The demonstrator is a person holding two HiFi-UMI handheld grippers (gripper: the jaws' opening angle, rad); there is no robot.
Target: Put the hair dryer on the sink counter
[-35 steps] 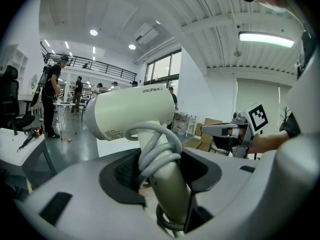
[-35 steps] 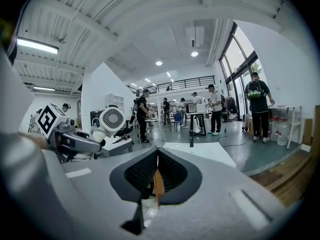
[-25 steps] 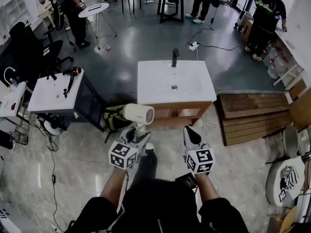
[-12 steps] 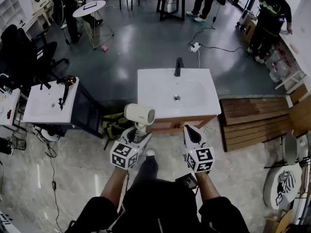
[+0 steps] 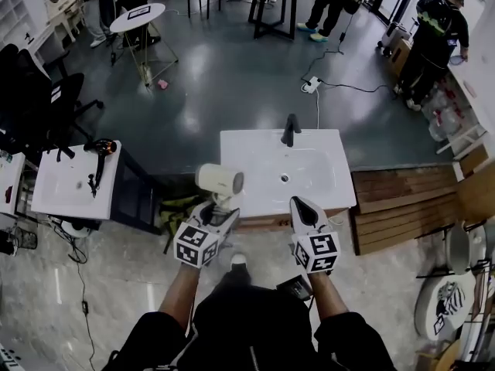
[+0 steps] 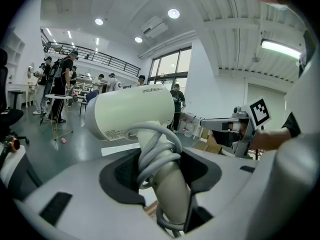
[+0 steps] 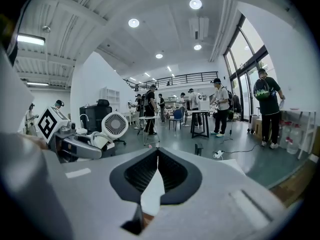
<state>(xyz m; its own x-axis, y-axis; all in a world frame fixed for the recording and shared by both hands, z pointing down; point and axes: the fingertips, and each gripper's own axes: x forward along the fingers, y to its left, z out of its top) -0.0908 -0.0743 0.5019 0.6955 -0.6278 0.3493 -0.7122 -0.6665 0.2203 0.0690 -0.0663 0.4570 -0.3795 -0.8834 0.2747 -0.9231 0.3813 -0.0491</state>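
My left gripper (image 5: 219, 209) is shut on the handle of a cream hair dryer (image 5: 220, 181), cord wound round the handle (image 6: 159, 156). The dryer's barrel (image 6: 131, 112) points left, held just above the front left corner of the white sink counter (image 5: 255, 184). That counter has a basin with a drain (image 5: 285, 178) and a black faucet (image 5: 290, 129) at its back edge. My right gripper (image 5: 302, 211) is shut and holds nothing, level with the counter's front edge. In the right gripper view the left gripper with the dryer (image 7: 107, 129) shows at the left.
A second white sink unit (image 5: 76, 182) stands at the left with a dark hair dryer (image 5: 98, 154) on it. Wooden boards (image 5: 410, 199) lie to the right of the counter. Several people stand at the far end; a round table (image 5: 140, 14) and black chair (image 5: 46, 99) are at the back left.
I have walked closer to the sink counter; it now lies directly beyond both grippers. The left gripper still holds the dryer, now over the counter's front left corner.
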